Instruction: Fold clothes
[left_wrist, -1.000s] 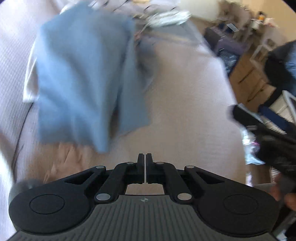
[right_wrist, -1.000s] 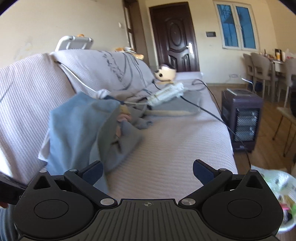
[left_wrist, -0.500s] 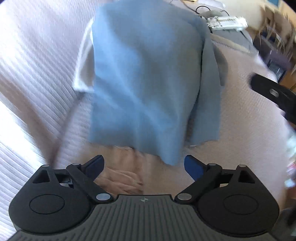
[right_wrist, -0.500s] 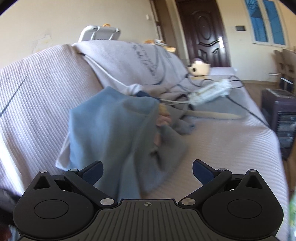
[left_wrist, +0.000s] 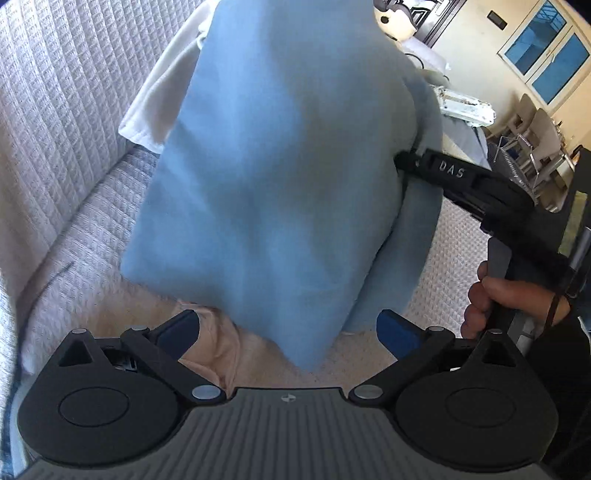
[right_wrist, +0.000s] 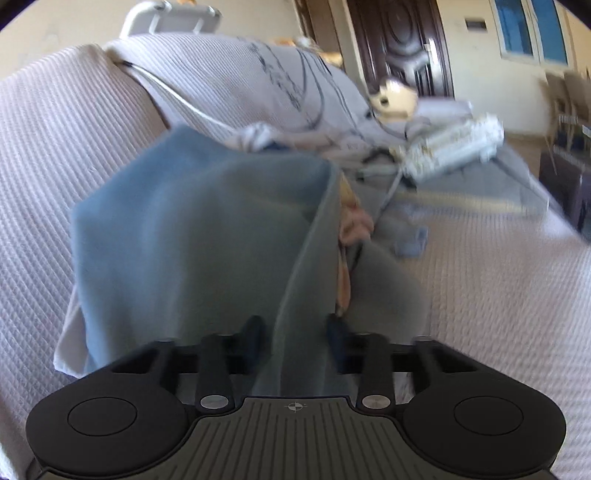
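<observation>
A light blue garment (left_wrist: 277, 166) lies draped against the sofa back, over a peach garment (left_wrist: 214, 347). My left gripper (left_wrist: 286, 328) hovers over its lower corner. Its jaws are opening wide, and the corner's tip hangs between them untouched. In the right wrist view the same blue garment (right_wrist: 192, 229) fills the middle. My right gripper (right_wrist: 295, 332) is closing around its folded right edge, and the cloth sits between the fingers, which still stand apart. From the left wrist view, the right gripper (left_wrist: 400, 162) reaches into the garment's right side, with a person's hand (left_wrist: 498, 295) on its handle.
A ribbed pale sofa cover (left_wrist: 74, 221) lies under everything. A white cloth (left_wrist: 159, 107) peeks out behind the blue garment. A white power strip (right_wrist: 450, 147) with cables and a grey cloth lie further along the seat. A dark heater (right_wrist: 569, 173) stands at the right.
My left gripper went from shut to wide open and came closer to the blue garment. My right gripper moved in on the garment's edge and its fingers narrowed around it.
</observation>
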